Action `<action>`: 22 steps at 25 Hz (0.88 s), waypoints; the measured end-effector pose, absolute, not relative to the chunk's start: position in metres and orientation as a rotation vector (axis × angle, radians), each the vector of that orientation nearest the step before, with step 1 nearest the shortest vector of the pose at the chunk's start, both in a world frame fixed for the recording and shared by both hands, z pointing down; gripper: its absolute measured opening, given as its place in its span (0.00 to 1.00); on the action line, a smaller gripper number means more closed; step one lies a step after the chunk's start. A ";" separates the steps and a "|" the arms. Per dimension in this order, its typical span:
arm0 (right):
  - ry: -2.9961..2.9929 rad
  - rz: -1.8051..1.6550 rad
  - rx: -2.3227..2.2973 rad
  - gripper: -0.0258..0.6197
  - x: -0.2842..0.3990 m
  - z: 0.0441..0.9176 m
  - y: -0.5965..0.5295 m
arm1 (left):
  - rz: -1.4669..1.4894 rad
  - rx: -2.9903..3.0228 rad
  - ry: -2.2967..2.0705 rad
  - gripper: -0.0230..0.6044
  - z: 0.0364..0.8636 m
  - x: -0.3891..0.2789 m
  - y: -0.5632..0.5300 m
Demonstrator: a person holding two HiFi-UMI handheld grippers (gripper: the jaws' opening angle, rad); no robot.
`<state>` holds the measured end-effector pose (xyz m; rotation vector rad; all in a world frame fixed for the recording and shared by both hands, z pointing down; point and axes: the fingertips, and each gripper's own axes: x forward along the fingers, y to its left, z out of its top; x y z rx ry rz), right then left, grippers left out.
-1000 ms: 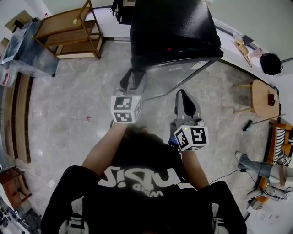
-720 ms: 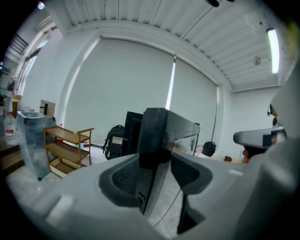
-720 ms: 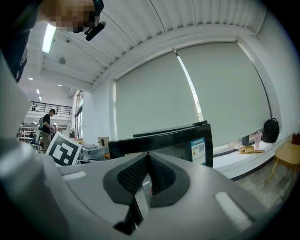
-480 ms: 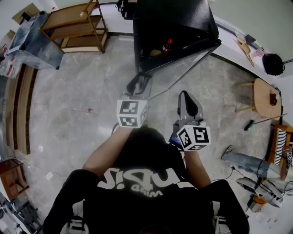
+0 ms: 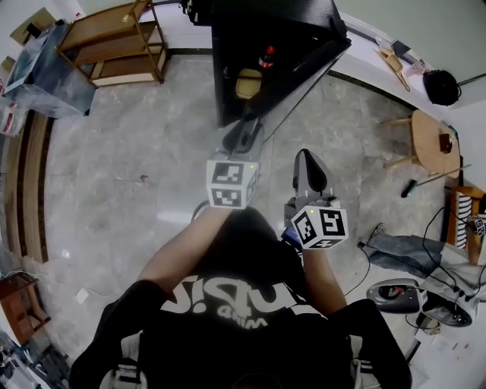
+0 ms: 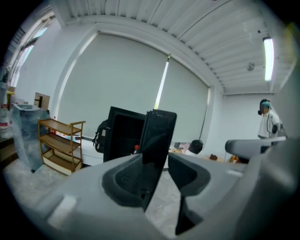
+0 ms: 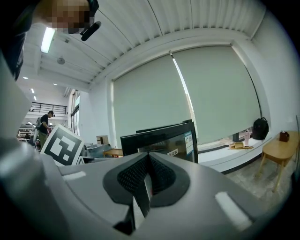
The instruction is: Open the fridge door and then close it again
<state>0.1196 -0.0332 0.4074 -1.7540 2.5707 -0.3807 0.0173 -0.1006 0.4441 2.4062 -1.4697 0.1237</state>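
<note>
at the fridge (image 5: 269, 23), door (image 6: 158, 136) now wider; left gripper (image 5: 243, 137) closing round its edge, right gripper (image 5: 306, 162) pressed together.

And the fridge (image 5: 262, 23) stands open! It's a small black cabinet, upright on the floor, its dark inside bare to the room. The door (image 5: 304, 72) is swung well out from its hinge at the head view's right, free edge nearest the person. From the left gripper view it shows nearly edge-on, a tall glossy black slab (image 6: 157, 140) in front of the cabinet (image 6: 123, 136) (upright, no tilt). Its outer face (image 7: 164, 140) carries a white label at one top corner.
</note>
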 end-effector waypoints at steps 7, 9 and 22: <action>2.556 -0.362 -1.753 0.04 0.158 0.401 -0.007 | 0.150 2.408 -1.453 0.31 0.446 0.062 -0.065; 2.570 -0.353 -1.740 0.04 0.171 0.400 -0.006 | 0.150 2.401 -1.461 0.30 0.446 0.073 -0.058; 2.631 -0.346 -1.629 0.04 0.232 0.403 -0.004 | 0.141 2.366 -1.553 0.30 0.447 0.123 -0.033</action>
